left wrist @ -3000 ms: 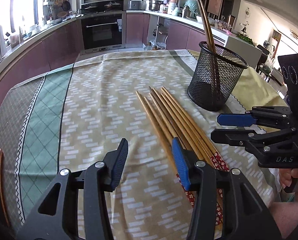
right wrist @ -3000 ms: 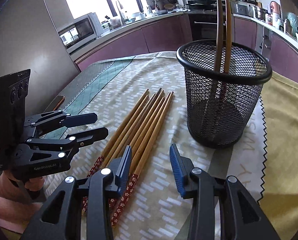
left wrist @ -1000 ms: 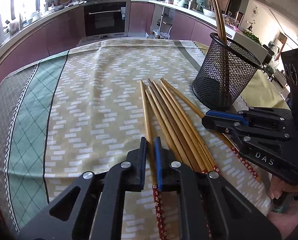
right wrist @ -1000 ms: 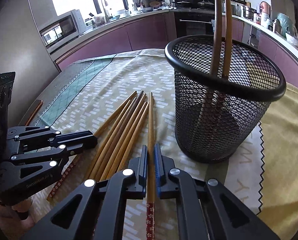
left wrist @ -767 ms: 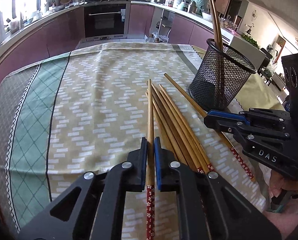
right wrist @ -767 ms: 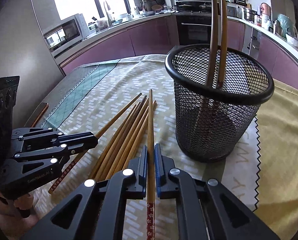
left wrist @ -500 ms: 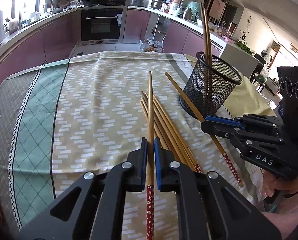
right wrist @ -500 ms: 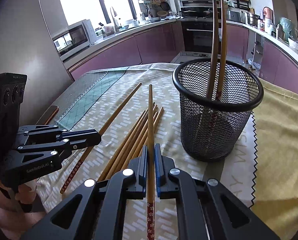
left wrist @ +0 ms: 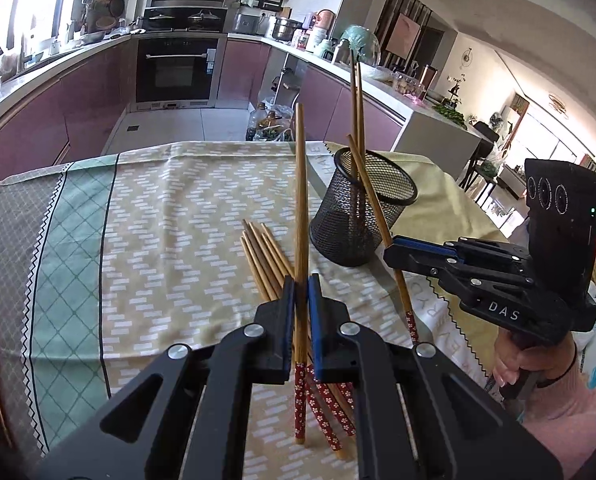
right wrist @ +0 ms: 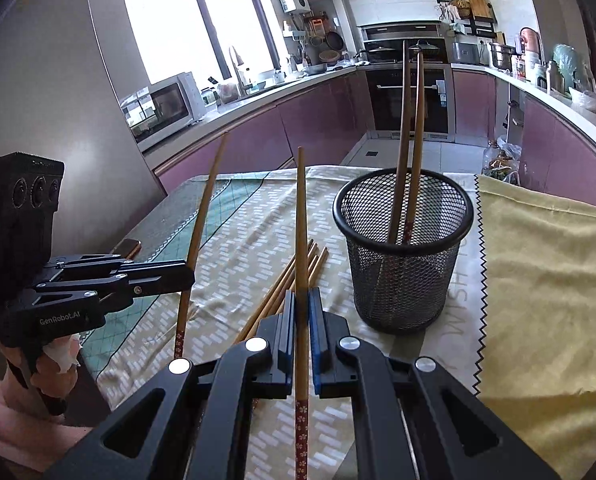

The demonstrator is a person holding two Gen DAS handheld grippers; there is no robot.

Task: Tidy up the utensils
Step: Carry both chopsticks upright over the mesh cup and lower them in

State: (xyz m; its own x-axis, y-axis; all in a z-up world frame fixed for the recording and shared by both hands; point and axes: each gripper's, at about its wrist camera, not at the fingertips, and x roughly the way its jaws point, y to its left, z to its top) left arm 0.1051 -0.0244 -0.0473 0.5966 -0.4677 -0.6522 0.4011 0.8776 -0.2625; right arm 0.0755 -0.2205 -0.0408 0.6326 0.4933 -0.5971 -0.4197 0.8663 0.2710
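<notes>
Left gripper [left wrist: 301, 300] is clamped on one chopstick [left wrist: 301, 208], pads pinching it approx mid-shaft. The stick runs nearly straight to 12 o'clock in the left wrist view, tip up in the air, red flowered end hanging below the jaws.

Right gripper [right wrist: 302, 312] is likewise closed tight on a second chopstick [right wrist: 301, 232], also pointing to 12 o'clock, red patterned end toward the camera.

Each gripper shows in the other's view w/ its stick lifted clear of the cloth.

Mesh cup [right wrist: 404, 248] stands upright at approx 1 o'clock from the right gripper and at 1 o'clock from the left gripper, w/ two chopsticks already inside, leaning on the rim.

Remaining loose chopsticks [left wrist: 263, 256] lie bunched on the patterned tablecloth [left wrist: 157, 220], just left of the cup, btwn the two grippers. A yellow cloth [right wrist: 546, 280] lies under and to the right of the cup, at 3 o'clock.
</notes>
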